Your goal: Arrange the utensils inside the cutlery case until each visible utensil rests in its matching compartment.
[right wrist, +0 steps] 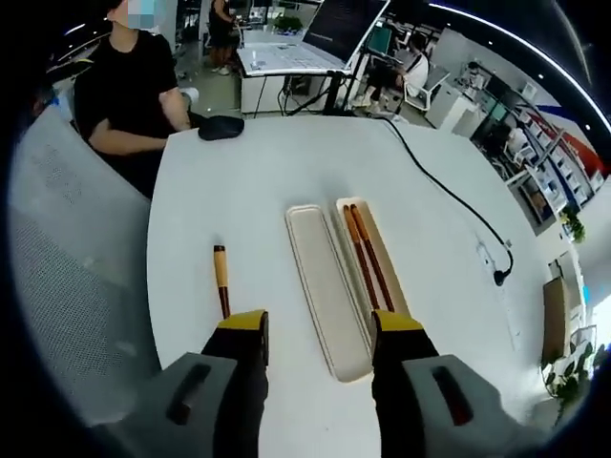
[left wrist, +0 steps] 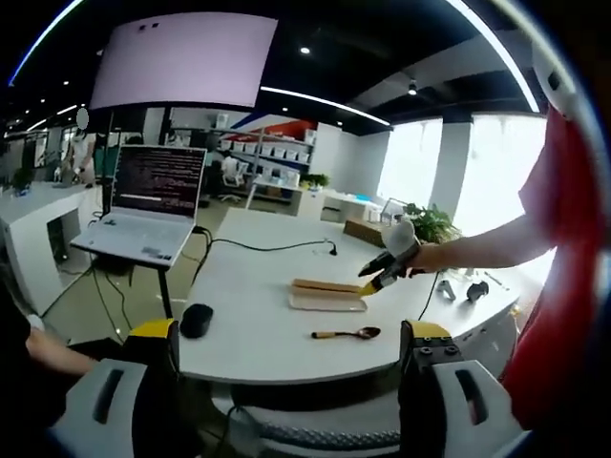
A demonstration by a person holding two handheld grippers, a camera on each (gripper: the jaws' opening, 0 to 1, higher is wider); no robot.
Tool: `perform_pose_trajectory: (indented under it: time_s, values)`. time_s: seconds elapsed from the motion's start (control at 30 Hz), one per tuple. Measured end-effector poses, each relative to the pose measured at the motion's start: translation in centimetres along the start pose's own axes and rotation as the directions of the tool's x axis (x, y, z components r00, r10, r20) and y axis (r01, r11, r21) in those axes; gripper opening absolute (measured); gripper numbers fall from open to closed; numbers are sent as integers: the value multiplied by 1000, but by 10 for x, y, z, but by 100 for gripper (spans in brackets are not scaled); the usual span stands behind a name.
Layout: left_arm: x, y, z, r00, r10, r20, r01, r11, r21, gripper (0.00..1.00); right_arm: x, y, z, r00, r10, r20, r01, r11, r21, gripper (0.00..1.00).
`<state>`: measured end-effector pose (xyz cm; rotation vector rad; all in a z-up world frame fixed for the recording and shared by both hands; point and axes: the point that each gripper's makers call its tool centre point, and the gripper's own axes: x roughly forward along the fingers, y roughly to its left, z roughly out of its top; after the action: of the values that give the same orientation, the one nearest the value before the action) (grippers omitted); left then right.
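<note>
Left gripper view: the left gripper [left wrist: 291,348] hangs off the near edge of a white table [left wrist: 258,286], jaws spread wide with nothing between them. On the table lie the cutlery case [left wrist: 327,295] and, nearer, a wooden spoon [left wrist: 346,333] resting apart from the case. The right gripper [left wrist: 379,277] reaches in from the right, its yellow tips just at the right end of the case. A black mouse [left wrist: 196,320] sits near the table's left edge; a laptop [left wrist: 148,205] stands on a stand beyond.

Right gripper view: the right gripper [right wrist: 318,339] is poised above the near end of the case, jaws apart and empty. The case lies open in two halves: the lid [right wrist: 326,286], empty, on the left, and the tray [right wrist: 389,270] on the right holding a pair of chopsticks [right wrist: 366,256]. The spoon [right wrist: 221,277] lies on the table [right wrist: 286,172] left of the lid, its far handle end showing and its near end hidden behind the left jaw. A black cable [right wrist: 449,196] crosses the table on the right. A seated person [right wrist: 134,91] is at the far left corner.
</note>
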<state>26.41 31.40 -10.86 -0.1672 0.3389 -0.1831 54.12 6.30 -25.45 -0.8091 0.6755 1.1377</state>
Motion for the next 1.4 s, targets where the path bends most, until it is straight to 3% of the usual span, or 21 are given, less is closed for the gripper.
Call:
perform_pose_trajectory:
  time_s: [0.07, 0.13, 0.33, 0.43, 0.53, 0.6, 0.63, 0.7, 0.8, 0.9, 1.07, 1.13, 1.23, 1.33, 1.4]
  values:
    - [0, -1, -1, 1000, -11, -13, 11, 1000, 22, 92, 0, 5, -2, 1000, -22, 6, 22, 1000, 11, 60]
    - [1, 0, 0, 1000, 1, -13, 0, 998, 57, 100, -1, 11, -3, 1000, -25, 12, 25, 999, 39, 62]
    - [3, -8, 0, 1000, -14, -23, 15, 998, 57, 99, -6, 22, 0, 999, -28, 22, 27, 999, 33, 55]
    - [6, -11, 3, 1000, -21, -12, 21, 998, 55, 97, -6, 12, -10, 997, -78, -9, 78, 997, 9, 43]
    - [8, -6, 6, 1000, -19, -6, 20, 998, 60, 92, -5, 11, -13, 996, -88, -4, 89, 996, 33, 42]
    - [5, 6, 24, 997, 33, 63, -41, 991, 125, 82, -7, 8, -15, 995, -105, 1, 105, 994, 42, 39]
    - [4, 7, 30, 996, 27, 84, -36, 994, 104, 80, -8, 6, -15, 994, -112, 7, 112, 993, 42, 35]
    - [6, 8, 31, 997, 2, 73, -5, 999, 40, 85, -11, 5, -13, 991, -129, 32, 126, 990, 64, 28]
    - [8, 10, 29, 998, 13, 65, -15, 999, 32, 84, -11, 5, -18, 989, -149, 25, 146, 985, 96, 15]
    - [10, 4, 25, 999, 9, 49, -11, 999, 37, 83, -13, 8, -24, 984, -179, 18, 176, 977, 121, 15]
    - [12, 3, 21, 999, -5, 35, 3, 999, 41, 81, -7, 24, -32, 990, -140, 22, 133, 975, 178, 22]
    - [12, 4, 19, 999, -8, 35, 7, 999, 34, 80, -6, 29, -36, 989, -150, 1, 148, 976, 163, 23]
    - [13, 6, 15, 1000, -13, 28, 12, 999, 30, 78, -4, 27, -49, 977, -194, -88, 203, 973, 107, 22]
    - [14, 6, 10, 999, -28, 18, 28, 999, 30, 74, 1, 34, -43, 974, -202, -101, 205, 979, 12, 22]
    - [13, 5, 9, 999, -43, 17, 42, 998, 42, 70, 2, 39, -35, 977, -196, -84, 197, 980, -3, 23]
